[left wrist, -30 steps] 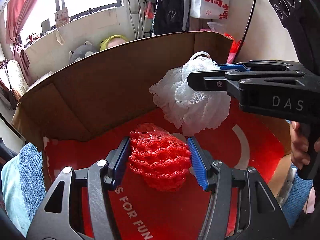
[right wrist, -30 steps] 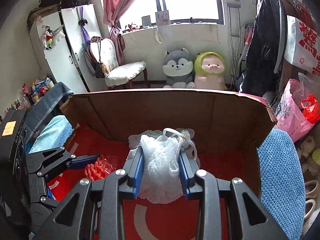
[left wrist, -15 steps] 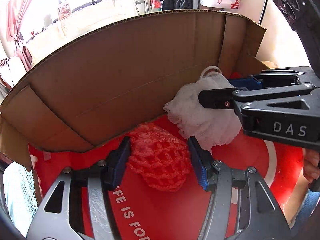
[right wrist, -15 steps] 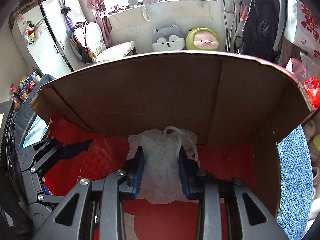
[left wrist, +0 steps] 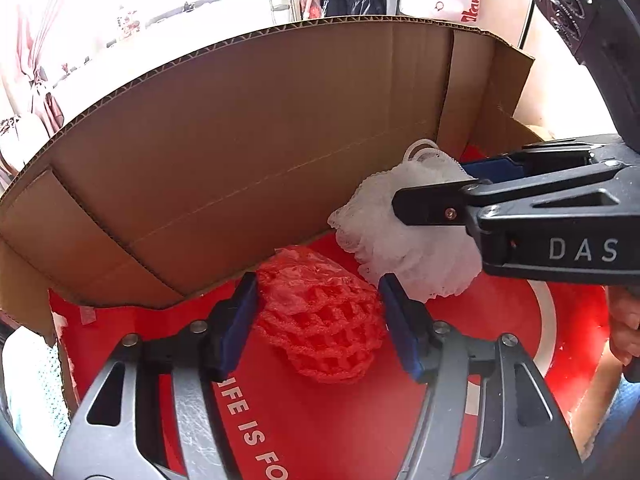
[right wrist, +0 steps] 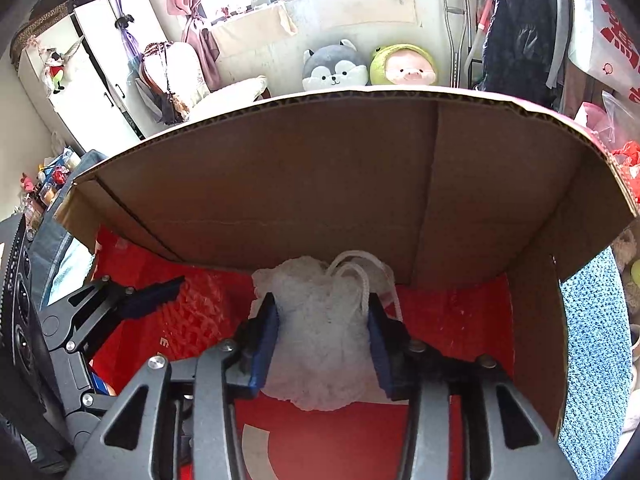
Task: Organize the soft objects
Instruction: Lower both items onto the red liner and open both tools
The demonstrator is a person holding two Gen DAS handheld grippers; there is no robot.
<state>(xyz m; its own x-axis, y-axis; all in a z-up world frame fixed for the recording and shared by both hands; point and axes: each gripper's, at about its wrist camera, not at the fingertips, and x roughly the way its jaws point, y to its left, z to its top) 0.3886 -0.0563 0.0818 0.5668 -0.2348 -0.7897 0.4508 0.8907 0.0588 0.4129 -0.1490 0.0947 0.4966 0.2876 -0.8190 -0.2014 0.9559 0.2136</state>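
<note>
Since a second ago both grippers have dropped deeper into the cardboard box (left wrist: 248,128), whose back wall now blocks most of the room. The right gripper (right wrist: 322,326) stays partly closed, pinching the white mesh sponge (right wrist: 320,344) between its pads. The left gripper (left wrist: 318,304) likewise clamps the red foam net (left wrist: 320,316), low over the red floor.

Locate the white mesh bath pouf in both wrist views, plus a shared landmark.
Left wrist: white mesh bath pouf right of centre, clamped by the right gripper entering from the right.
Right wrist: pouf bottom centre, between that gripper's blue pads.
Shared landmark: brown cardboard box back wall.
</note>
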